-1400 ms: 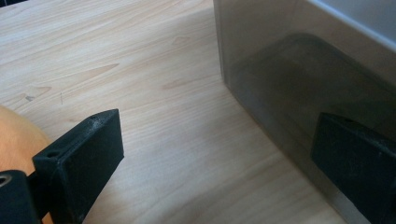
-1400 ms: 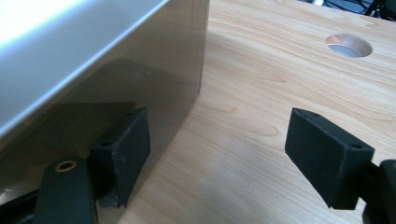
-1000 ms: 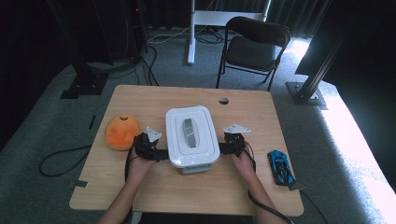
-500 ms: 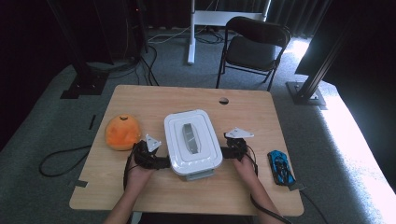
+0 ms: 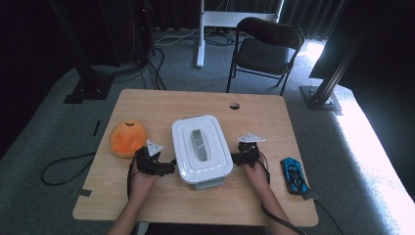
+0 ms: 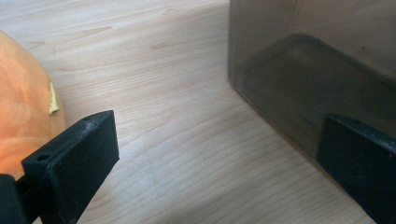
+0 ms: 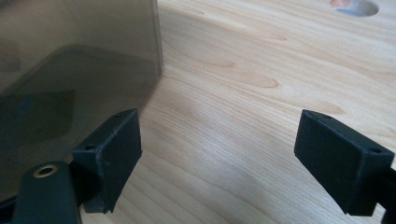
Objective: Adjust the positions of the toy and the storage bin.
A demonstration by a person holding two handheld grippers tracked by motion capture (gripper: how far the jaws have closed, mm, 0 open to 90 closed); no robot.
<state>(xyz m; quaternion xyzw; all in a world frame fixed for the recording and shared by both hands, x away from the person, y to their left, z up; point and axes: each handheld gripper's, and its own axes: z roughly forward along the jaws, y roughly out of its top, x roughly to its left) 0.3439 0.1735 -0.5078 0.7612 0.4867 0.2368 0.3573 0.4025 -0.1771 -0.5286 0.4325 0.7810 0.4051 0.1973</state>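
Box (image 5: 200, 149) shifted nearer; one toy car (image 5: 294, 176).

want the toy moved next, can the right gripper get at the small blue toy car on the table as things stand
Probably yes. The right gripper has open jaws with nothing between them, just opened beside the white lidded plastic box. The small blue toy car lies on that hand's outer side, with bare wooden table between.
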